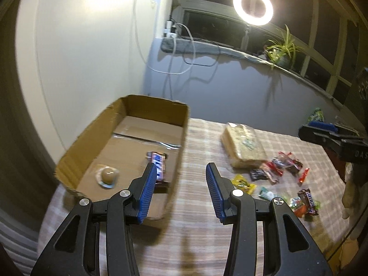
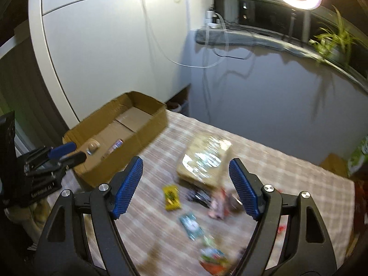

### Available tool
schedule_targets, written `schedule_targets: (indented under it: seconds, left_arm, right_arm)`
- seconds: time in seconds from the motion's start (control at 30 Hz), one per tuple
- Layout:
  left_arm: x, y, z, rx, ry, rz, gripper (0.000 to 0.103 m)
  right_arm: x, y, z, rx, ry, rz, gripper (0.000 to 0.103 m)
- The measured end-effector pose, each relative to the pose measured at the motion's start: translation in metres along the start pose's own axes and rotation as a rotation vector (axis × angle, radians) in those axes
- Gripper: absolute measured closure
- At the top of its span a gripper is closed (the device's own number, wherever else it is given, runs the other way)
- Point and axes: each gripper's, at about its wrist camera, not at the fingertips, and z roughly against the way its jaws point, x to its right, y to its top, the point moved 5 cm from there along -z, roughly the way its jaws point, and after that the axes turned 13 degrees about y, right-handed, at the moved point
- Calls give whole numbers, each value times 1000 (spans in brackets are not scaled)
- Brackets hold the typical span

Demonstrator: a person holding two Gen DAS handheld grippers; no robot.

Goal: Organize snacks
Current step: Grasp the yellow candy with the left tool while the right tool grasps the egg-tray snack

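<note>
A shallow cardboard box [image 1: 92,138] [image 2: 151,124] sits at the table's left. In it lie a round jelly cup [image 1: 107,175] [image 2: 92,148] and a candy bar [image 1: 159,166] [image 2: 116,146]. My left gripper [image 1: 181,172] is open and empty, hovering over the box's near right corner. It also shows in the right wrist view [image 2: 71,153]. My right gripper [image 2: 185,168] is open and empty above loose snacks: a clear bag of wafers [image 2: 204,161] [image 1: 243,145], a yellow candy [image 2: 171,196] [image 1: 243,184], a teal packet [image 2: 191,226] [image 1: 266,194] and dark and red wrappers [image 1: 280,165].
The table has a checked cloth [image 1: 197,230]. A white cabinet [image 1: 80,57] stands behind the box. A ring light [image 1: 253,7] and a potted plant [image 1: 283,48] stand on the window sill. A green bag [image 1: 316,115] lies at the far right.
</note>
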Motion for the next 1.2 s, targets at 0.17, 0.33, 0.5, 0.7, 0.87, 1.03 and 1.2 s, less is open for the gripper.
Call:
schedule_targets:
  seconds: [0.17, 0.33, 0.5, 0.7, 0.87, 1.03, 1.2]
  left_arm:
    - [25, -6, -1, -20, -42, -34, 60]
    - [49, -14, -5, -54, -82, -63, 60]
    - [69, -22, -14, -97, -109, -81, 60]
    - [83, -32, -27, -152, -127, -96, 60]
    - [91, -37, -37, -185, -139, -98, 60]
    - [99, -39, -49, -220, -148, -106, 60]
    - [105, -42, -66, -281, -173, -91, 60]
  right_arm:
    - [28, -31, 27, -20, -42, -44, 23]
    - [47, -60, 37, -61, -41, -77, 23]
    - [53, -92, 31, -118, -26, -93, 23]
    - [46, -122, 17, -168, 20, -96, 30]
    - [37, -134, 1, -209, 34, -61, 49]
    - [40, -137, -12, -236, 17, -54, 49]
    - [45, -141, -18, -256, 11, -59, 49]
